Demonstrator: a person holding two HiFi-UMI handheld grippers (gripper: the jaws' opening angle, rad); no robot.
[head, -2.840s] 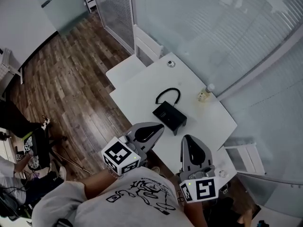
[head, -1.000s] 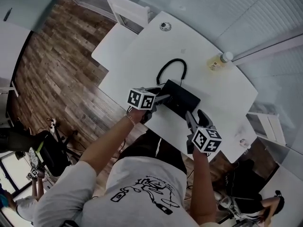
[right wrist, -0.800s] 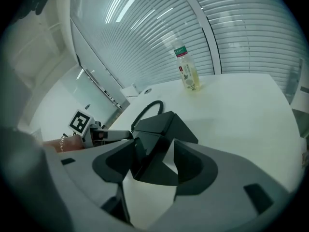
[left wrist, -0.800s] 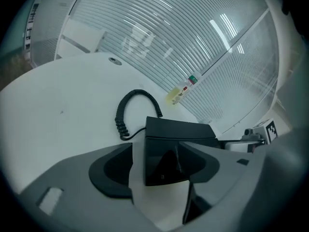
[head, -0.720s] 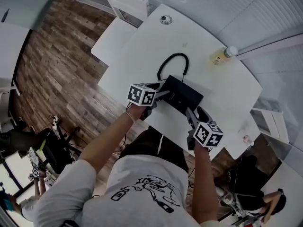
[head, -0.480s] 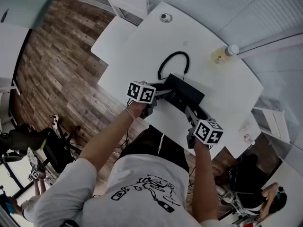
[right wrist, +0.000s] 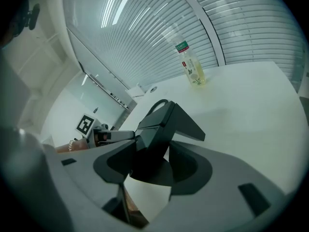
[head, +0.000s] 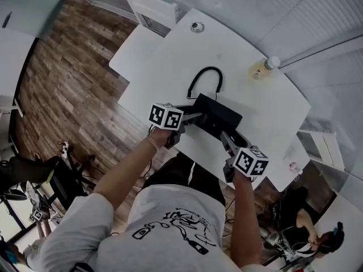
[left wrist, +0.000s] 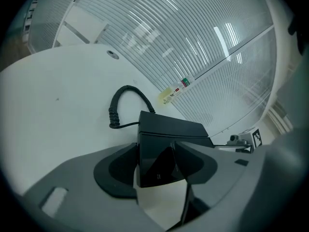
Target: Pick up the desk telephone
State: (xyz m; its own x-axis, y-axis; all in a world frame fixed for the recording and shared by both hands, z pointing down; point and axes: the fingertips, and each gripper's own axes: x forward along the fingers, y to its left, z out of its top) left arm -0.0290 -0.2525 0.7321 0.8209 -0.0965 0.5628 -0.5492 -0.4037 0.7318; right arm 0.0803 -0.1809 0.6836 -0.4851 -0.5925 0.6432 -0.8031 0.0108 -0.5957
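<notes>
Head view looks down on a white table (head: 170, 55) with the black desk telephone (head: 217, 117) lying near its close edge, right in front of the person. From where I stand, the person has a gripper at each end of it. The left gripper (head: 193, 113) comes in at the telephone's left end. In the left gripper view its jaws have just been closing, and they now sit wide against both sides of that end, with the black casing filling the space between the pads. The right gripper (head: 227, 136) takes the telephone's right end the same way. In the right gripper view a corner of the casing is wedged between its two pads, which are spread wide around it.

A black coiled cord (head: 204, 75) loops off the telephone's far side and curls back onto the table. Beyond the telephone, well apart from it and toward the window wall, one clear plastic bottle (head: 260, 69) stands upright. It has a white cap and a small label, and pale yellow liquid fills its lower part. A small round fitting (head: 197, 27) sits at the table's far end, farther from the telephone than the bottle.
</notes>
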